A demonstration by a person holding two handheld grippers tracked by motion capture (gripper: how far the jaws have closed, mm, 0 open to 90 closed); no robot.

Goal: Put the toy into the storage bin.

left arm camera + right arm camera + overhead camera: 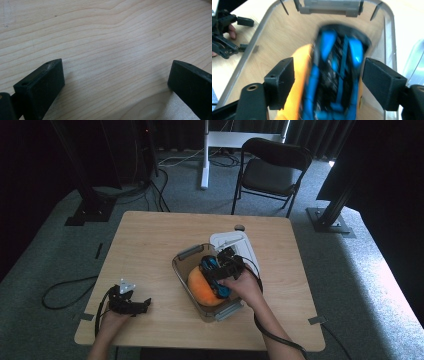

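We note the right gripper [328, 82] with its jaws spread wide, and the blue and black toy car [337, 77] lies between them, blurred, with a gap showing on each side so that neither pad presses on it. Just under and beside the car sits an orange ball [202, 287], both inside the clear container [390, 47], whose white lid [235, 241] lies on the table [150, 250] just beyond it. We see the left gripper [116, 85] well apart from the container, jaws wide over bare wood, nothing between them.
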